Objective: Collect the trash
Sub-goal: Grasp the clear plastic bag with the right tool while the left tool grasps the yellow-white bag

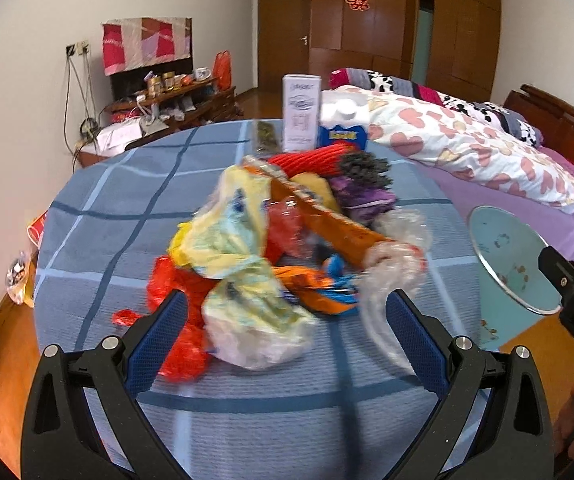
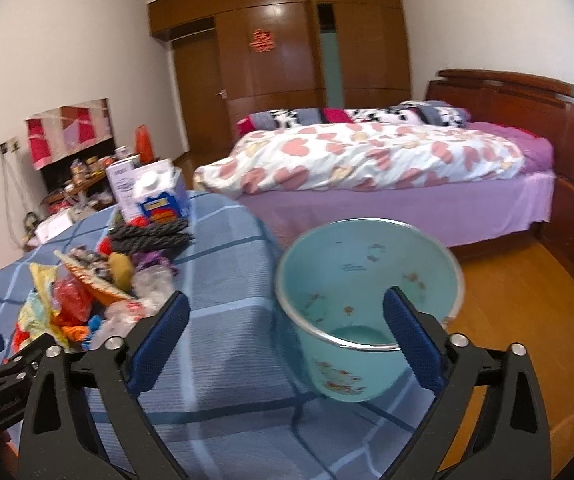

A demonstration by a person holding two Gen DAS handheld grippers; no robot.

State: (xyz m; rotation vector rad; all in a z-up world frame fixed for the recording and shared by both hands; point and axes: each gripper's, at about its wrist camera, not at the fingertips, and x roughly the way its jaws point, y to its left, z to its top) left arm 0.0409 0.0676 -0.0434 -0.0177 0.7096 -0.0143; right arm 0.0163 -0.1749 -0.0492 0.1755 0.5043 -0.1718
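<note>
Nearest to the left wrist camera, the left gripper (image 1: 287,316) has its two blue-padded fingers (image 1: 159,340) standing well apart, and nothing is clamped between them; they frame the near edge of the trash pile (image 1: 271,248), which lies in the middle of a table with a blue checked cloth (image 1: 99,200). At the left of the pile I see a red plastic bag (image 1: 179,300), then a pale yellow crumpled bag (image 1: 243,280) just in front of the fingers, then an orange wrapper (image 1: 327,224) and some clear crumpled plastic (image 1: 395,264) at the right side. Behind the pile stand a white box (image 1: 301,118) and a blue and white carton (image 1: 345,126); whether these are trash I cannot tell. I judge that the step in hand is the first approach: the left gripper points downward at the pile and looks ready to take the yellow bag, but it does not hold it yet. The next move calls for going a little lower and forward and closing the fingers on a thick fold, because thin plastic can slip or drag other pieces with it. Further to the right, beside the table edge, the light blue bin (image 2: 367,292) stands on the wooden floor, and it looks empty inside. The right gripper (image 2: 287,320) is also wide apart and holds nothing; its right finger (image 2: 411,336) appears in front of the near rim of the bin, so I think it will take the rim to steady the bin or bring it closer. Both grippers are tilted down.
</note>
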